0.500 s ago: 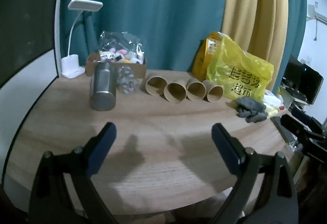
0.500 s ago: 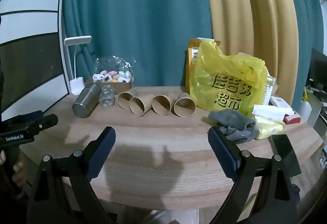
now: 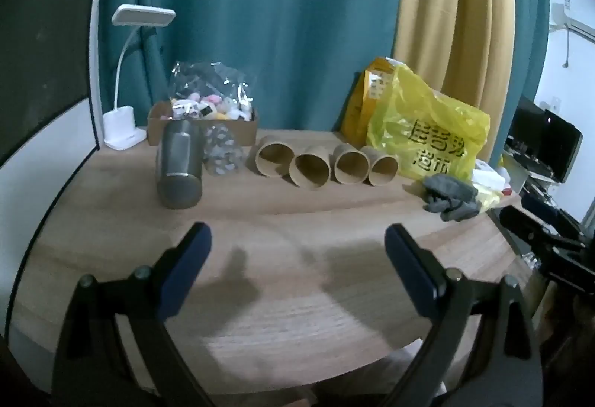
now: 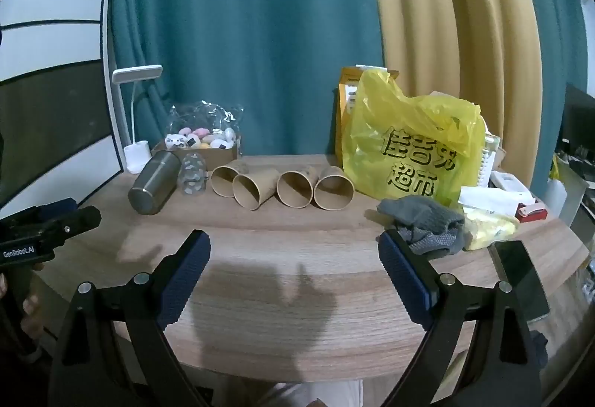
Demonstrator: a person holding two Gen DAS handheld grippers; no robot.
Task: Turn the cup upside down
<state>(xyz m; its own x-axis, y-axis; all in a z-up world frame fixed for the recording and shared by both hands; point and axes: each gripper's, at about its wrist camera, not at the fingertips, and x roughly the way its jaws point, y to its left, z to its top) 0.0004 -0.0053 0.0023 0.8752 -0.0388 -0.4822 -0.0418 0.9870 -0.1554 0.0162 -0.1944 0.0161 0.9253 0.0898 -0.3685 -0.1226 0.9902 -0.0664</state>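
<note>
Several brown paper cups (image 3: 310,172) (image 4: 253,190) lie on their sides in a row at the back of the wooden table (image 3: 282,221), mouths facing me. A steel tumbler (image 3: 180,163) (image 4: 154,182) and a clear patterned cup (image 3: 222,156) (image 4: 192,175) lie on their sides left of them. My left gripper (image 3: 297,239) is open and empty above the table's front half, well short of the cups. My right gripper (image 4: 293,247) is also open and empty, short of the cups. The left gripper's body shows at the left edge of the right wrist view (image 4: 44,232).
A yellow plastic bag (image 4: 412,150) (image 3: 427,132) stands at the back right, with a grey glove (image 4: 427,221) (image 3: 450,195) in front of it. A cardboard box of small toys (image 3: 202,120) and a white desk lamp (image 3: 126,124) stand at the back left. A dark phone (image 4: 520,277) lies at the right edge.
Both grippers have barely shifted; the cups and other objects lie where they were.
</note>
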